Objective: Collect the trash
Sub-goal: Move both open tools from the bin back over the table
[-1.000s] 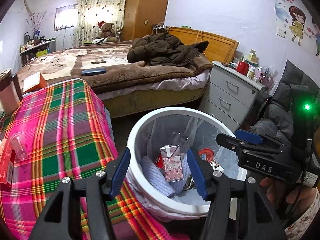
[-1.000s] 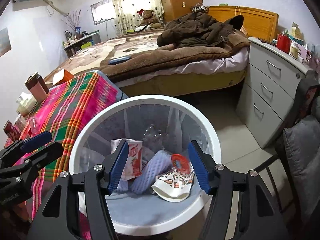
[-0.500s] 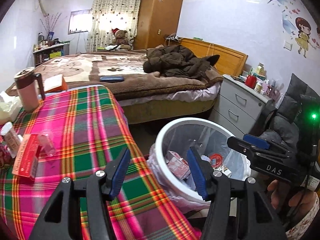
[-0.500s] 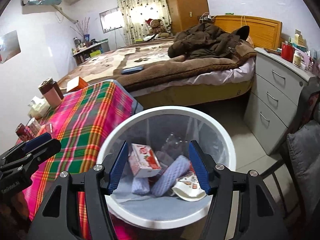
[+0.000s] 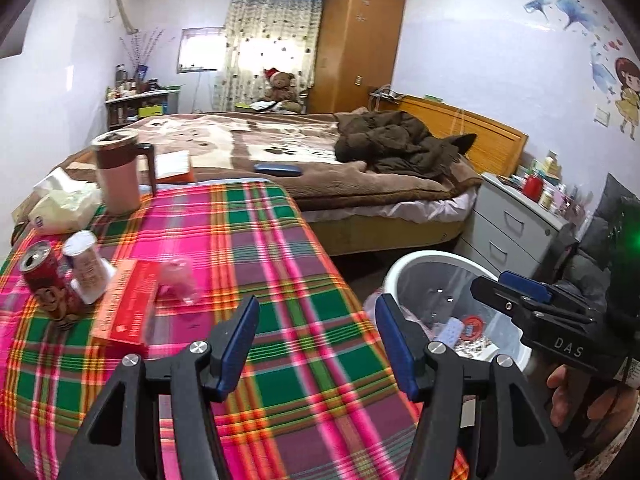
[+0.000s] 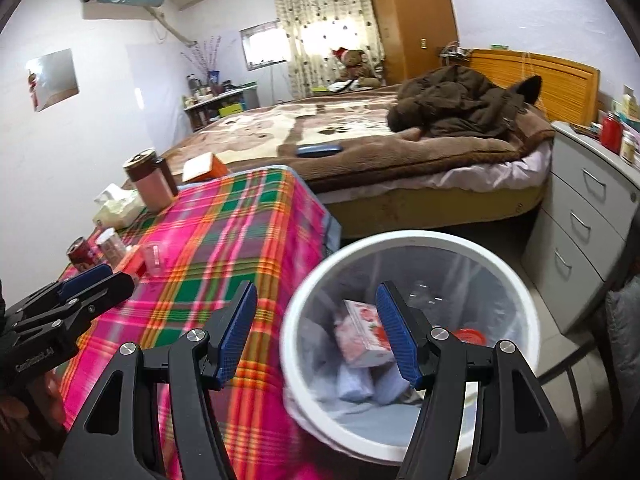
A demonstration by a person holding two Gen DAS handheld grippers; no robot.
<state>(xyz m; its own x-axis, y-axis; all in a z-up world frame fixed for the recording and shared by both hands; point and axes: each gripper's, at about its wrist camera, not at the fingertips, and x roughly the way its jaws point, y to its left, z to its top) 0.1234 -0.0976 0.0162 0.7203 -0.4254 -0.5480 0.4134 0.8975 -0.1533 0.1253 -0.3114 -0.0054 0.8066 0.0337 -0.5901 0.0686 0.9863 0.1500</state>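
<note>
A white trash bin (image 6: 412,240) with a clear liner stands on the floor beside the plaid-covered table (image 5: 256,248); it also shows in the left wrist view (image 5: 424,258). Inside lie a pink carton (image 6: 362,332), a red lid (image 6: 470,336) and pale wrappers. On the table sit a red box (image 5: 128,308), a clear plastic cup (image 5: 180,280), a red can (image 5: 38,266) and a small white bottle (image 5: 86,264). My left gripper (image 5: 316,344) is open and empty above the table's near edge. My right gripper (image 6: 316,334) is open and empty over the bin's left rim.
A pink mug (image 5: 118,174) and tissue pack (image 5: 64,204) stand at the table's far left. A bed (image 5: 320,152) with a brown coat lies behind. A grey drawer unit (image 5: 516,224) is right of the bin. A chair (image 6: 624,320) is at far right.
Both grippers swung left from over the bin toward the table. The carton now lies in the bin. The table's items have come into view. Both stay open.
</note>
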